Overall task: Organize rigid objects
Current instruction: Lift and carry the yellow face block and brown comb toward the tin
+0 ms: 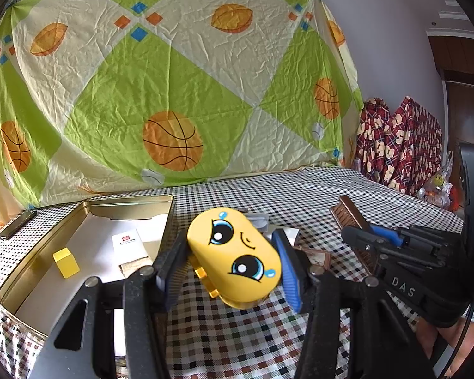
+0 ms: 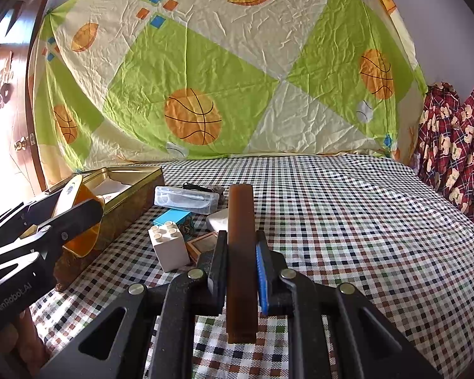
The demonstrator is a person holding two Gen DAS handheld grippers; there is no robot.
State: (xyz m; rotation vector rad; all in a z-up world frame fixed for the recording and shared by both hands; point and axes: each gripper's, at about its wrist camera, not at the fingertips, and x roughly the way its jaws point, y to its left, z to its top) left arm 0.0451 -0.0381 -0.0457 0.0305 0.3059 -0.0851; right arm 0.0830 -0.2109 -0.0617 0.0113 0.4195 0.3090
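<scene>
My left gripper [image 1: 229, 267] is shut on a yellow cartoon-face case [image 1: 235, 254] and holds it above the checked cloth, just right of the gold tin box [image 1: 19, 271]. The tin holds a yellow block [image 1: 65, 262] and a white card [image 1: 128, 243]. My right gripper [image 2: 241, 263] is shut on a long brown bar [image 2: 240, 252] held upright on edge; it also shows in the left wrist view [image 1: 350, 216]. The left gripper and case show at the left of the right wrist view [image 2: 79, 221], beside the tin [image 2: 132, 186].
Loose items lie on the cloth right of the tin: a white brick [image 2: 169, 246], a blue block [image 2: 173, 219], a clear plastic case [image 2: 186, 200], a small brown tile [image 2: 202, 244]. A dark flat item [image 1: 17, 224] lies behind the tin. Red patterned fabric [image 1: 398, 145] hangs far right.
</scene>
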